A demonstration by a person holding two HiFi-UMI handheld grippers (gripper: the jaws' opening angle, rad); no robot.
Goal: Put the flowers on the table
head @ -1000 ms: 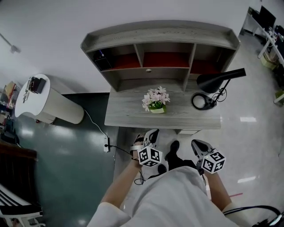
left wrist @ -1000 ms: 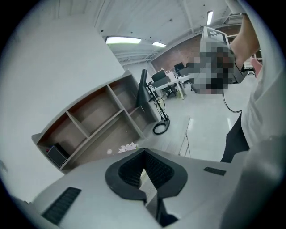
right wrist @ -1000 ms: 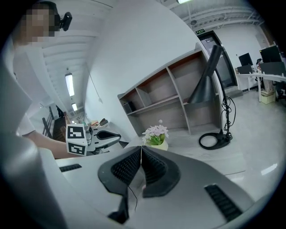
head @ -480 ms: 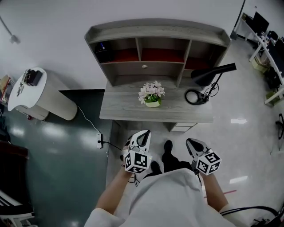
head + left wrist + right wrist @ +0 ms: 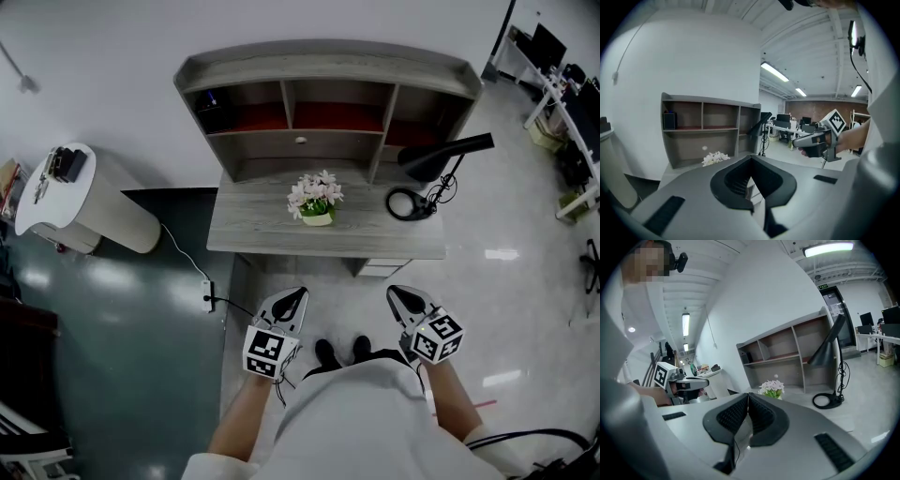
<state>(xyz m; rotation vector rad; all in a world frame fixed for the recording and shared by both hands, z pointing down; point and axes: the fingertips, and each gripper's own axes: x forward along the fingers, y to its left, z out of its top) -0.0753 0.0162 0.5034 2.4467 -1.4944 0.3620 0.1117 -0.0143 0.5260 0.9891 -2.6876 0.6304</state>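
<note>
A small pot of pink-white flowers [image 5: 315, 199] stands upright in the middle of the grey desk [image 5: 262, 234], below the hutch shelves [image 5: 328, 103]. Both grippers hover over the floor in front of the desk, short of its front edge. My left gripper [image 5: 296, 294] is shut and holds nothing; the flowers [image 5: 715, 158] lie far ahead of its jaws [image 5: 751, 159]. The right gripper [image 5: 398, 292] is also shut and empty, its tips [image 5: 748, 396] pointing towards the flowers [image 5: 772, 388]. Each gripper view shows the other gripper off to the side.
A black desk lamp [image 5: 442, 155] with a round base [image 5: 408, 203] occupies the desk's right end. A white round-topped stand [image 5: 70, 192] is at the left beside a dark floor mat [image 5: 122, 328]. A power strip [image 5: 207, 296] and its cable lie on the floor.
Both grippers have drawn back from the desk towards the person, the left one shifting left and rolling. The flowers have not moved on the desk.
</note>
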